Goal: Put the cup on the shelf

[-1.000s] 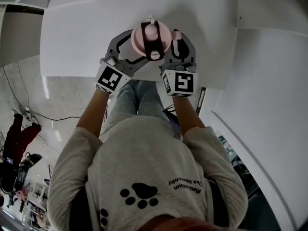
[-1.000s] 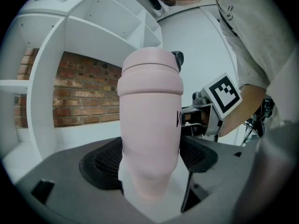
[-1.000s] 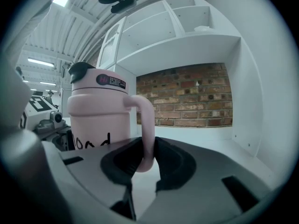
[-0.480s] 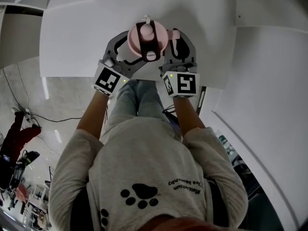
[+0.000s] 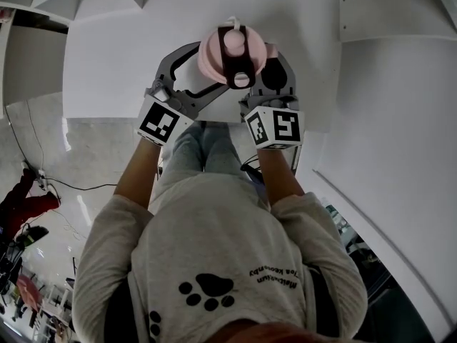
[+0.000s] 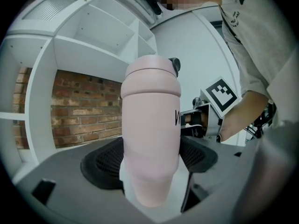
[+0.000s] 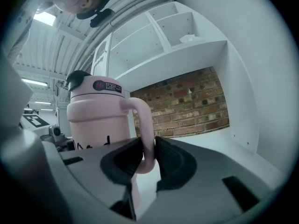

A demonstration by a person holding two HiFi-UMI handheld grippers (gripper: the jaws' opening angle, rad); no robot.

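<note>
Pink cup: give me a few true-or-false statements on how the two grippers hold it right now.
1. The left gripper is shut on the body of the pink cup. True.
2. The right gripper grips the cup by its lid. False: its jaws pinch the handle.
3. The cup is upright. True.
4. The cup's lid is off. False: the lid is on.
5. A brick wall shows behind the white shelf. True.
</note>
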